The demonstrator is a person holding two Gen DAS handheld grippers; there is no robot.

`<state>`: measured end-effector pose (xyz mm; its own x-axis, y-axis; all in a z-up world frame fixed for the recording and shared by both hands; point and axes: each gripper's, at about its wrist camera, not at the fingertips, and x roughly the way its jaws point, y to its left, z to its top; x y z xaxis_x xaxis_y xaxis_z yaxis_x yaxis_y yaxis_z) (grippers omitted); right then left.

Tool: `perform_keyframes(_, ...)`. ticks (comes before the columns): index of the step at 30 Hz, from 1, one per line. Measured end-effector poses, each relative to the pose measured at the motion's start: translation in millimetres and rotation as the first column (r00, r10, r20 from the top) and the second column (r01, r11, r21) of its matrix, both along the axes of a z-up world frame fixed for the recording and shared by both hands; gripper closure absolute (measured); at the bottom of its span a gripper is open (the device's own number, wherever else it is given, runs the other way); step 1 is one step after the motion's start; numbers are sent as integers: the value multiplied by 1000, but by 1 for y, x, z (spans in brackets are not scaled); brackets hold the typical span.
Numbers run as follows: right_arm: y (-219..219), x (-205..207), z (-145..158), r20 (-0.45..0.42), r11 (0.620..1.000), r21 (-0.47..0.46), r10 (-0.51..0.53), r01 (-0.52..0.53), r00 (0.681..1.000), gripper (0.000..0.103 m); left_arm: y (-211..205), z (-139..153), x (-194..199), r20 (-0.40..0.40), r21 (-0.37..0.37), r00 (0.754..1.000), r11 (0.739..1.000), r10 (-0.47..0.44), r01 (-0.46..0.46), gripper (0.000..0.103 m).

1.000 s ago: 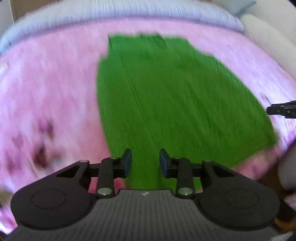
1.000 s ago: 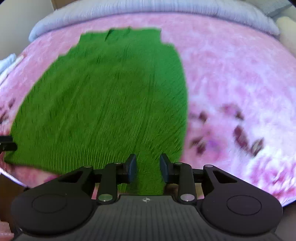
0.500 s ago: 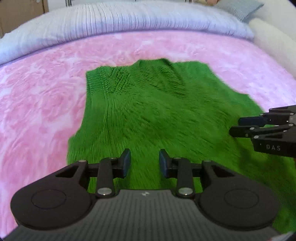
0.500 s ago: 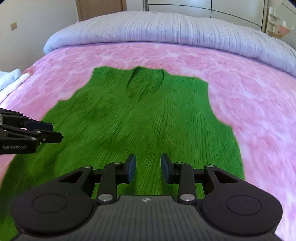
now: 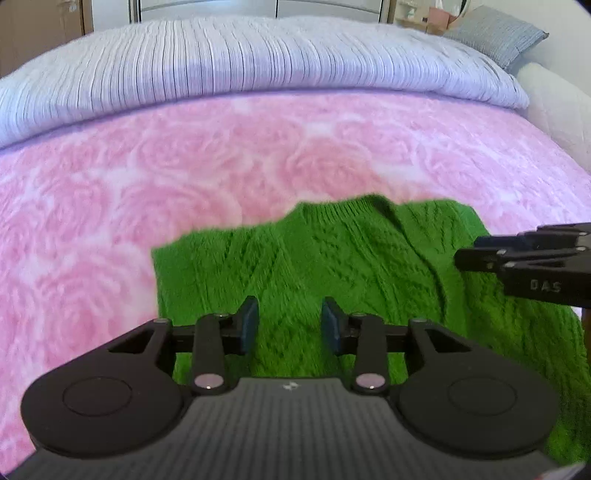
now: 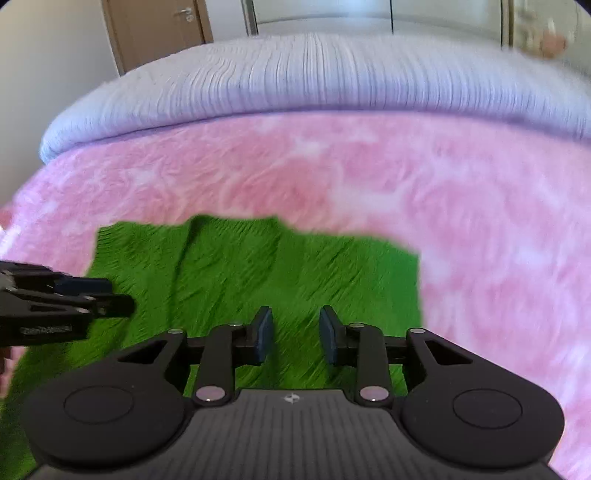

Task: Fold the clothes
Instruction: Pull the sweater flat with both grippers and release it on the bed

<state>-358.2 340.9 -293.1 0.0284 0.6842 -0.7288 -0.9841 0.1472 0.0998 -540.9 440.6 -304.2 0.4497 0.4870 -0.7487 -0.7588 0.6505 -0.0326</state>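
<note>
A green knitted sleeveless sweater (image 5: 332, 266) lies flat on the pink blanket, its V-neck toward the far side; it also shows in the right wrist view (image 6: 229, 269). My left gripper (image 5: 290, 325) is open and empty, just above the sweater's left shoulder part. My right gripper (image 6: 295, 330) is open and empty above the sweater's right shoulder part. The right gripper shows at the right edge of the left wrist view (image 5: 524, 262), and the left gripper at the left edge of the right wrist view (image 6: 66, 299).
The pink rose-patterned blanket (image 5: 110, 206) covers the bed. A ribbed lilac bedspread (image 5: 258, 62) lies over the far end. A grey pillow (image 5: 495, 33) sits at the far right. A door (image 6: 155, 33) and wardrobe stand behind the bed.
Both grippers have moved forward along the sweater from its hem toward the neck and shoulders. Both stayed open and empty.
</note>
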Motion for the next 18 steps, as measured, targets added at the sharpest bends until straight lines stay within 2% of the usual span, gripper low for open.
perform_keyframes(1,6,3,-5,-1,1000,-13,0,0,1000,68,8,-6,3,-31,4,999,1000,22,-22,67)
perform_keyframes(4,29,13,-25,-14,998,-65,-5,4,1000,66,30,-17,11,-47,35,998,999,31,-29,66)
perform_keyframes(8,52,33,-31,-62,999,-24,-44,43,997,68,56,-10,21,-77,54,994,996,79,-75,67)
perform_keyframes(10,59,42,-28,-90,998,-17,-65,64,994,67,55,-5,17,-74,48,995,997,70,-67,67)
perform_keyframes(12,47,43,-19,-82,998,-11,-62,61,995,67,42,3,10,-92,70,994,996,62,-56,68)
perform_keyframes(14,29,41,-9,-58,998,-4,-55,55,997,63,19,10,2,-111,88,992,995,54,-44,64)
perform_keyframes(17,-2,30,-5,-60,1000,-1,-14,14,998,60,-18,10,-12,-109,73,994,997,-22,30,61)
perform_keyframes(18,-12,25,-9,-60,1000,-16,-4,3,998,60,-30,6,-18,-117,64,993,998,-21,28,61)
